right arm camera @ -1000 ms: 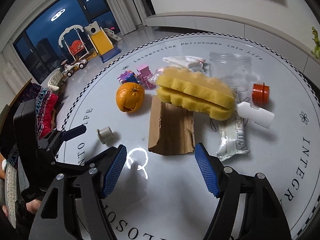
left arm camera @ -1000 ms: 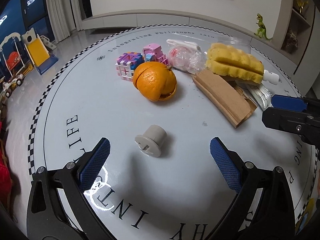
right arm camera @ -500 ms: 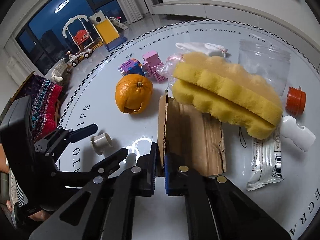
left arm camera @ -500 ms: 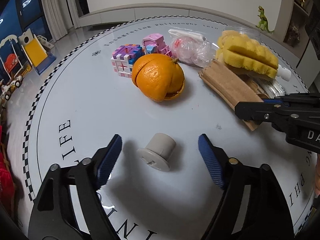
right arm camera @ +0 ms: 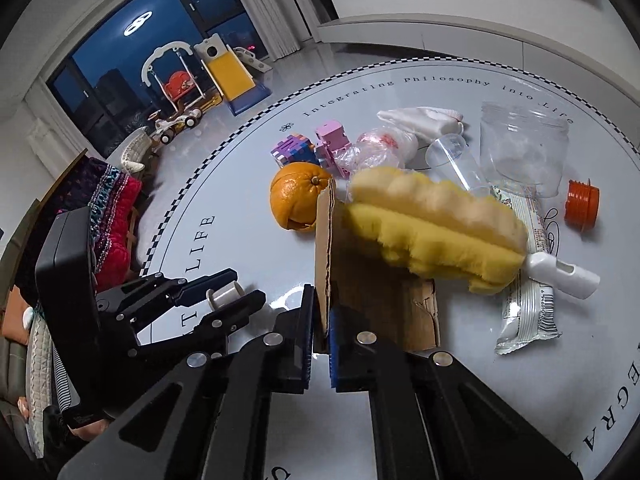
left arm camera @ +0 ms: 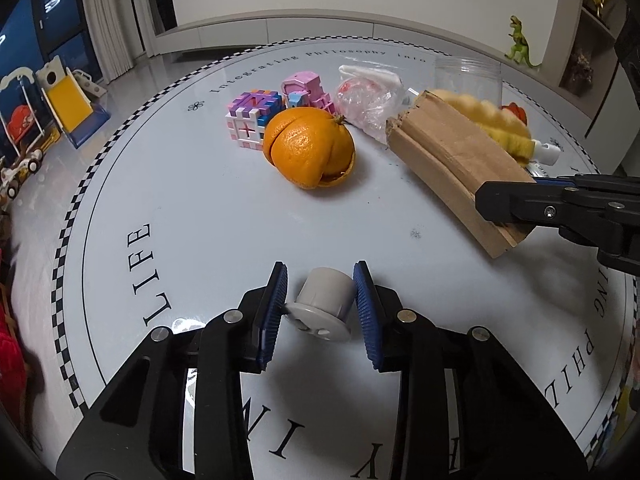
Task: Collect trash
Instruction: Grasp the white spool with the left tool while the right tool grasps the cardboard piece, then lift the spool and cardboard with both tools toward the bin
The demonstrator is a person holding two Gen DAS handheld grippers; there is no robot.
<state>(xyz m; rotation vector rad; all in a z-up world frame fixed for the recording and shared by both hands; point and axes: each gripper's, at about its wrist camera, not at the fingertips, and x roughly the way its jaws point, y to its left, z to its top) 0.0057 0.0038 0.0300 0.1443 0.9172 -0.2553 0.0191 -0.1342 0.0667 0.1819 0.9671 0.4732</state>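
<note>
A purple-and-white block cube (left arm camera: 251,117) and a pink block toy (left arm camera: 305,89) sit together on the round white desk (left arm camera: 192,216), a green dinosaur figure (left arm camera: 519,42) stands beyond, and a toy slide (right arm camera: 230,73) occupies the floor.

Both wrist views close, angled down across table (left arm camera: 192,216); shared: orange (left arm camera: 310,152), cardboard (right arm camera: 372,300).

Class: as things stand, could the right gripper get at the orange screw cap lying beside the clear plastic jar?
Probably not yet. The right gripper is shut on the brown cardboard piece, so its jaws are occupied. The orange screw cap itself lies uncovered on the table beside the clear plastic jar.
</note>
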